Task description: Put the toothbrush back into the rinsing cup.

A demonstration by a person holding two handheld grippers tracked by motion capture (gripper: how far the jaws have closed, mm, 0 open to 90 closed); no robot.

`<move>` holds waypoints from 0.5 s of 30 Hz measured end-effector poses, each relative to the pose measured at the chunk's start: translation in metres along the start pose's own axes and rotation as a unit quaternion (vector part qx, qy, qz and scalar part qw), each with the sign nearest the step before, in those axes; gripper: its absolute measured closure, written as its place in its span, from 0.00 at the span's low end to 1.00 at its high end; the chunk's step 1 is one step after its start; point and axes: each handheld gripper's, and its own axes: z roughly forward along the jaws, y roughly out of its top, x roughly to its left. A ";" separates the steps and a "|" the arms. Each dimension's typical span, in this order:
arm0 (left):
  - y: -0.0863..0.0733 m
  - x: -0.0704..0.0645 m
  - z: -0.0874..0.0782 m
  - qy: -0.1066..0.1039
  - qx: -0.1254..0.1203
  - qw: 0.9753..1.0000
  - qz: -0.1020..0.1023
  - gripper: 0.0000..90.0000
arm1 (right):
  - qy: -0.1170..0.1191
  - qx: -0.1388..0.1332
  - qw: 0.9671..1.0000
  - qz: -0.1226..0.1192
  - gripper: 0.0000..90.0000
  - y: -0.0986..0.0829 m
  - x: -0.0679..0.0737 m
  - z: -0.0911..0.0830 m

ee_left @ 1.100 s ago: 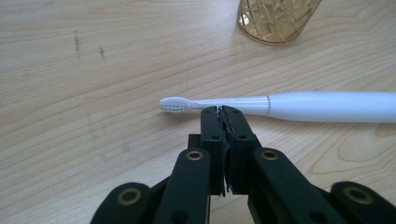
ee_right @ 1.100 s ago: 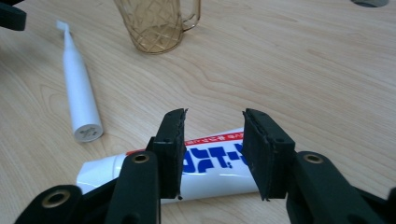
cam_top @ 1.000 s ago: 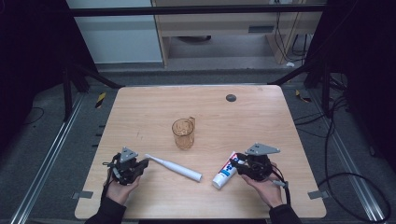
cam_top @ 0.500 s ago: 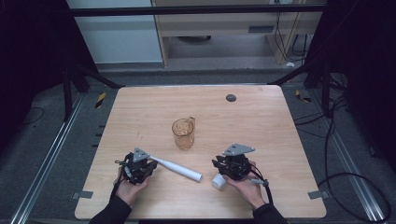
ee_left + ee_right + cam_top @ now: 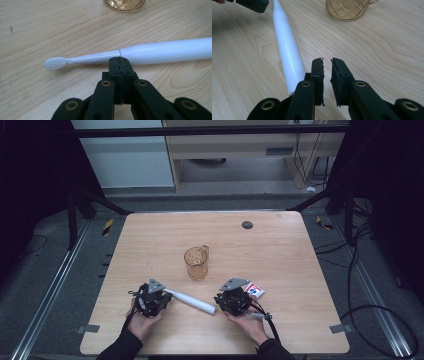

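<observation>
Picking up the long white plastic electric toothbrush [image 5: 150, 51]

The left gripper [image 5: 119, 60], jaws pressed together, sits just before its neck: open first. The right gripper [image 5: 327, 65], slightly spread, probably holds nothing.

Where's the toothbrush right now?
In the high view the toothbrush lies flat on the table near its front edge, between the left gripper and the right gripper, just in front of the amber cup.

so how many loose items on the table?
3: amber glass mug mid-table, white electric toothbrush between the grippers, small toothpaste tube partly hidden behind the right gripper.
</observation>
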 end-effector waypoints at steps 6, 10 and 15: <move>0.000 0.003 -0.002 0.003 -0.004 1.000 -0.002 0.99 | 0.002 0.009 1.000 -0.003 0.89 0.000 0.004 0.003; 0.004 0.007 -0.005 0.005 -0.016 1.000 -0.010 0.99 | 0.002 0.009 1.000 -0.008 0.89 -0.001 0.004 0.002; 0.017 0.011 -0.002 0.012 -0.031 0.999 0.005 0.99 | 0.002 0.005 1.000 -0.002 0.90 -0.001 0.003 -0.002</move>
